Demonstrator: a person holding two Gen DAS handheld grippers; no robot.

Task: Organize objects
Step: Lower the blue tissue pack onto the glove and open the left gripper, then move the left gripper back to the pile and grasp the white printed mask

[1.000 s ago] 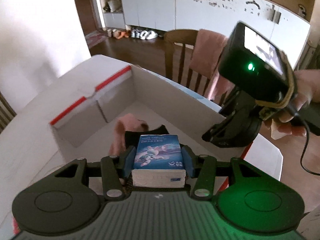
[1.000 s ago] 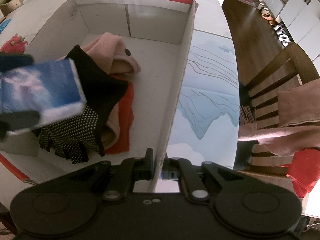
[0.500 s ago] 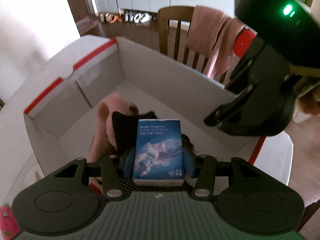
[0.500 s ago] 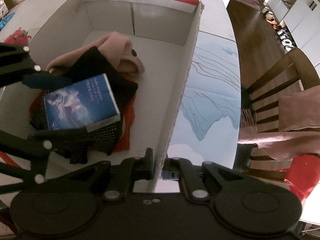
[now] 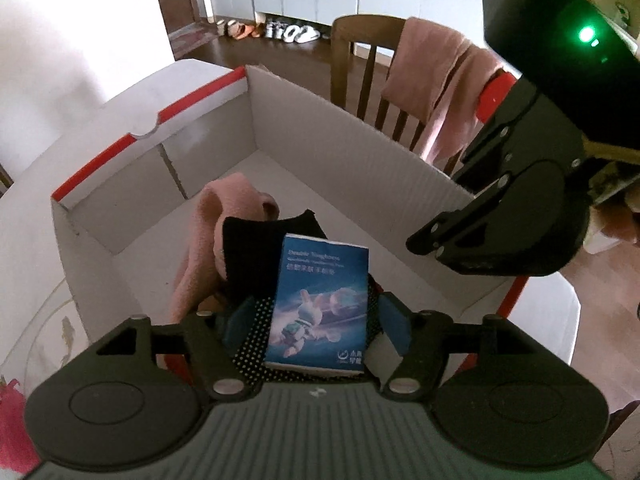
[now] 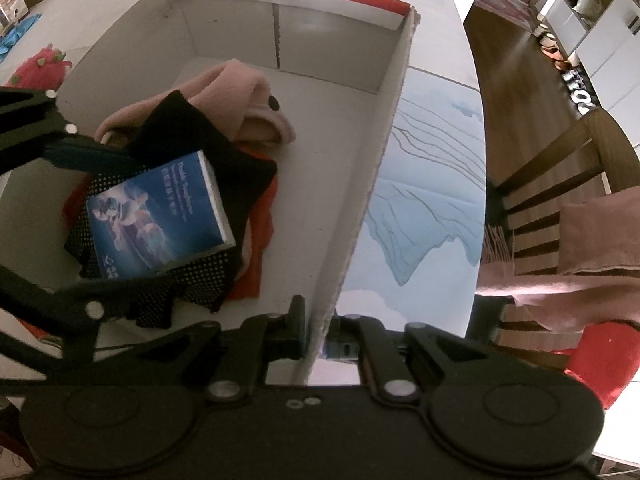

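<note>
Tissue pack [image 5: 320, 312] set down in the cardboard box [image 5: 340, 140], on the dotted glove [image 5: 256, 336].
Left view: left gripper [image 5: 316, 324] has just been opening, pads clear of it. Right view: right gripper [image 6: 320, 340] clamps the box wall; red plush [image 6: 40, 68] outside awaits packing.

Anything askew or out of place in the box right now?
Mostly fine. The blue tissue pack lies tilted on the black dotted glove, not flat on the box floor. The left gripper has just been opening, its pads clear of it. The right gripper is shut on the box wall.
</note>
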